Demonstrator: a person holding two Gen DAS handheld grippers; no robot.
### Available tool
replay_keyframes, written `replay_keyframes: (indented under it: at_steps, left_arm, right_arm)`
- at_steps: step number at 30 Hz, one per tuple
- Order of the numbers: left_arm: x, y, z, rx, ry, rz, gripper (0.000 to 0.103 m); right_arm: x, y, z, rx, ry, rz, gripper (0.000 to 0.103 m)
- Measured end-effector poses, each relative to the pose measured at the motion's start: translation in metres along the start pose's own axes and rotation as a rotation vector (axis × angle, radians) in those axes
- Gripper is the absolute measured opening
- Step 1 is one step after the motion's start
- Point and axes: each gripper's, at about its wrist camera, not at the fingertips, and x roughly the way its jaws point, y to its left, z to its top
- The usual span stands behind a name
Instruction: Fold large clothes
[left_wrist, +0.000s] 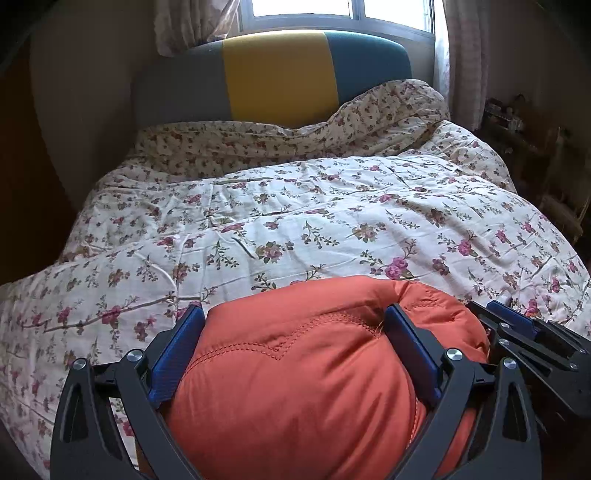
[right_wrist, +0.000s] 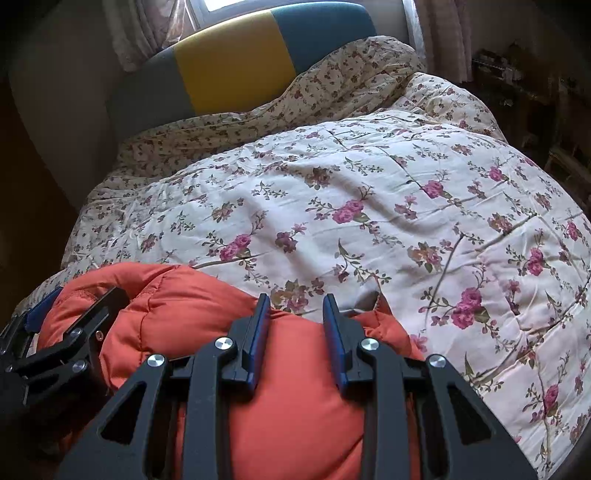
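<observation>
A puffy orange quilted jacket (left_wrist: 295, 369) lies bundled at the near edge of the bed. In the left wrist view my left gripper (left_wrist: 293, 314) is shut on it, its blue pads pressing into a wide bulge of padding. My right gripper (left_wrist: 487, 308) shows at the bundle's right end. In the right wrist view the right gripper (right_wrist: 295, 306) is shut on a narrower fold of the orange jacket (right_wrist: 177, 306), with fabric filling the gap lower down between the pads. The left gripper (right_wrist: 74, 299) holds the bundle's left end. The jacket's underside and remaining parts are hidden.
The jacket rests on a white floral quilt (left_wrist: 295, 214) covering the bed, with a second small-flowered cover heaped at the far right. Behind stands a grey, yellow and teal headboard (left_wrist: 277, 74) under a window (left_wrist: 303, 11) with curtains. A dark cluttered shelf (left_wrist: 517, 122) stands to the right.
</observation>
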Motion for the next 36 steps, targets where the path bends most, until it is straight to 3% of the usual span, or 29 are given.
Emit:
replay_keyframes:
  at_steps: [9, 12, 15, 16, 17, 21, 24, 27, 32, 36]
  left_arm:
    - [0.001, 0.001, 0.000, 0.001, 0.005, 0.000, 0.096]
    - [0.002, 0.001, 0.002, 0.002, 0.008, 0.000, 0.096]
    - [-0.010, 0.007, 0.003, -0.001, -0.001, -0.032, 0.096]
    - [-0.017, 0.011, 0.003, 0.005, -0.001, -0.058, 0.096]
    - [-0.027, 0.015, 0.002, 0.007, -0.008, -0.084, 0.097]
    - [-0.064, 0.036, -0.011, -0.012, -0.036, -0.120, 0.100]
    - [-0.085, 0.060, -0.034, -0.072, -0.033, -0.093, 0.100]
    - [-0.086, 0.081, -0.061, -0.148, 0.044, -0.173, 0.100]
    - [-0.080, 0.095, -0.096, -0.271, 0.140, -0.372, 0.100]
    - [-0.074, 0.096, -0.099, -0.300, 0.157, -0.416, 0.100]
  right_arm:
    - [0.003, 0.000, 0.000, -0.001, 0.000, -0.006, 0.028]
    - [0.001, -0.003, 0.002, 0.014, -0.001, 0.042, 0.030]
    - [-0.019, -0.008, 0.004, 0.014, -0.013, 0.118, 0.051]
    - [-0.034, -0.009, 0.003, 0.007, -0.037, 0.114, 0.068]
    - [-0.049, -0.011, 0.000, 0.004, -0.064, 0.121, 0.073]
    - [-0.094, -0.025, -0.022, 0.017, -0.071, 0.128, 0.078]
    - [-0.113, -0.044, -0.047, 0.071, -0.035, 0.137, 0.082]
    - [-0.115, -0.061, -0.069, 0.136, 0.033, 0.187, 0.082]
    - [-0.097, -0.076, -0.092, 0.194, 0.146, 0.263, 0.087]
    - [-0.086, -0.085, -0.089, 0.258, 0.178, 0.337, 0.088]
